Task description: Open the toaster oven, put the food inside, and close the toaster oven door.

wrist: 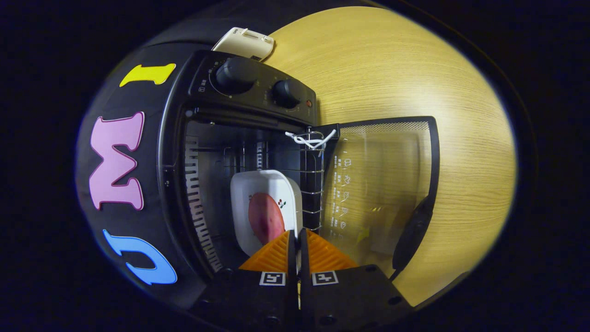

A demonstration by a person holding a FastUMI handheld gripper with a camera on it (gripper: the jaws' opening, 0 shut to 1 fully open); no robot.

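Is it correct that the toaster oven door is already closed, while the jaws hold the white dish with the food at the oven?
Not quite. In the gripper view the toaster oven door is swung fully open, not closed. The rest holds: the gripper has its jaws pinched on the rim of the white dish carrying the food, inside the oven.

Oven point(175, 138) black, knobs point(237, 74) black. Door point(382, 184) clear glass, black frame, dotted band along one edge, white icons. Handle point(412, 235) black. Rack point(311, 184) silver wire. Plate point(265, 207) white, small red-green motif. Food point(265, 219) reddish-pink. Table point(392, 69) light wood grain. Box point(244, 42) cream. Gripper point(297, 240) closed on plate rim.
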